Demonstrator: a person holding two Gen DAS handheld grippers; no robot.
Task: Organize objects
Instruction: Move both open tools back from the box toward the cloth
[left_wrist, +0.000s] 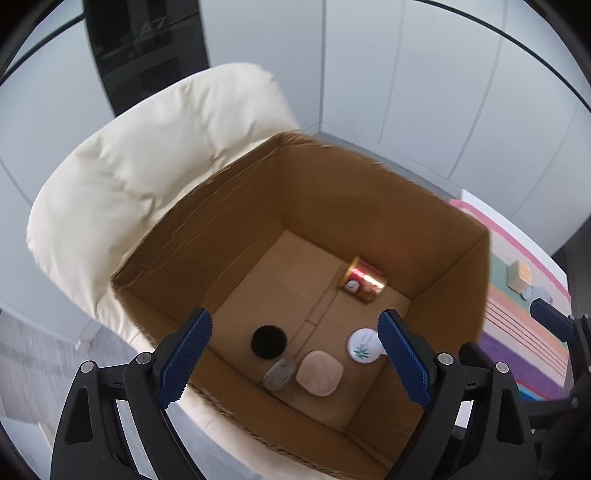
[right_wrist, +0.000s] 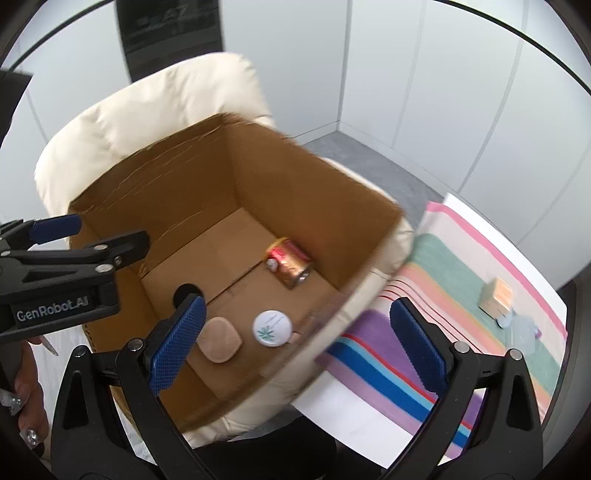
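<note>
Pale panelled walls (right_wrist: 461, 92) – grey floor (right_wrist: 369, 155) – cream padded chair (left_wrist: 147, 155).

Cream padded chair (left_wrist: 147, 155), striped cloth (right_wrist: 443, 295) on white table (right_wrist: 354, 413), grey floor (right_wrist: 369, 155), pale wall panels (left_wrist: 443, 74)

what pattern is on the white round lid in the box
A small green leafy sprig on the white round lid, clearest in the right wrist view.

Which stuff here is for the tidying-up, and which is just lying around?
For the tidying:
box
can
white lid
pink pad
grey stone
wooden block, not yet in the box

Just lying around:
cushion
striped cloth
</note>
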